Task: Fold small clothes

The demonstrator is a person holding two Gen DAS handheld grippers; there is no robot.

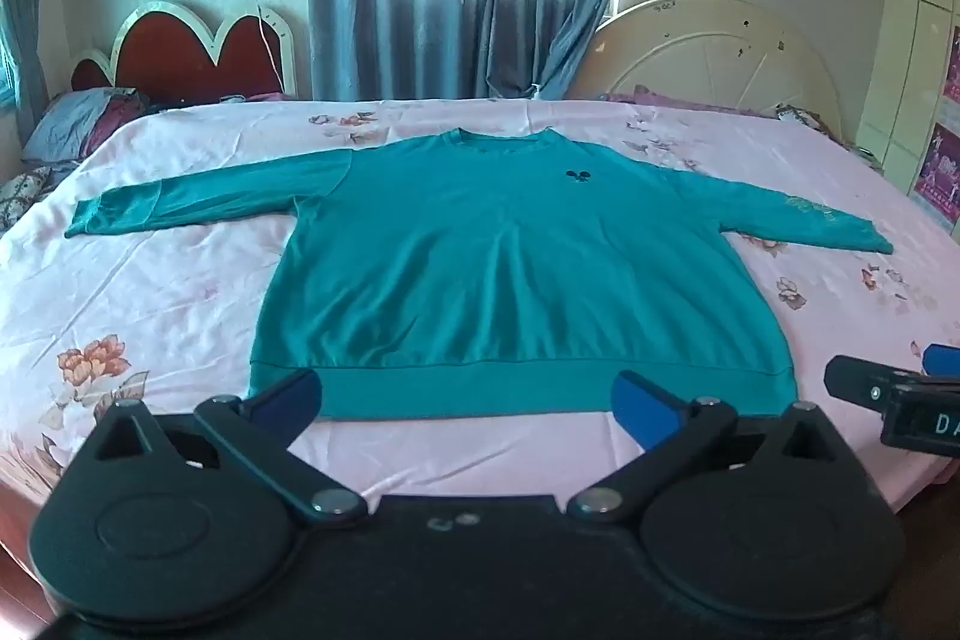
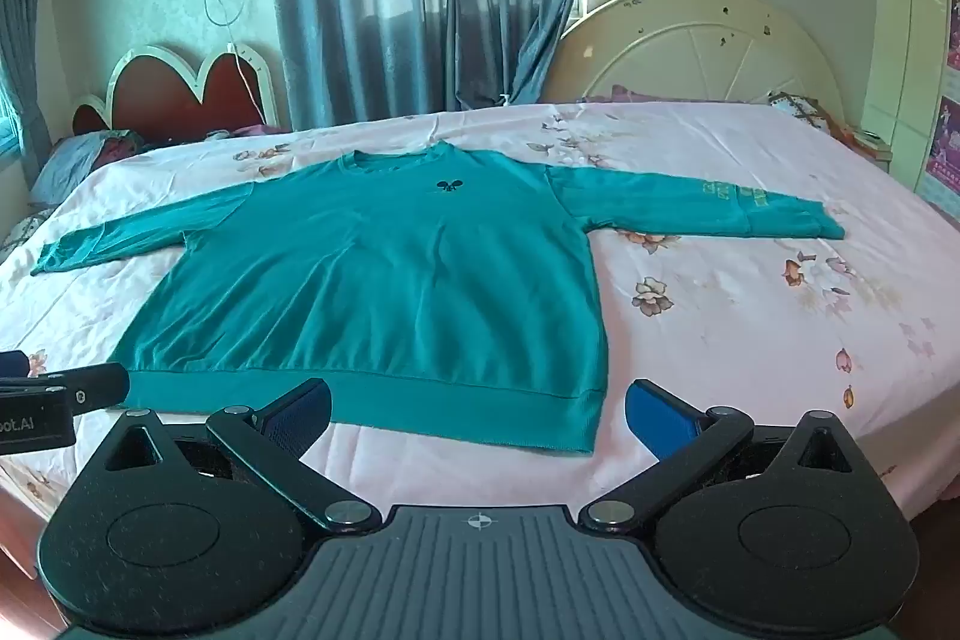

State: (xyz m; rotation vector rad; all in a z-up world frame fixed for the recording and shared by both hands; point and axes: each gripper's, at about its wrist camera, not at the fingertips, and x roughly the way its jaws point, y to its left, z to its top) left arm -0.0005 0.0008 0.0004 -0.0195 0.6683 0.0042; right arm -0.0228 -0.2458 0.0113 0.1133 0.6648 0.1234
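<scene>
Teal sweatshirt is lying flat, front up, on the floral-sheeted bed, sleeves stretching out sideways. Left tool and right tool are hovering near its hem, both with fingers spread wide, gripping nothing.

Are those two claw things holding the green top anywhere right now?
No, nothing is held. The left gripper and right gripper are both open at the sweatshirt hem, which lies flat on the bed.
</scene>
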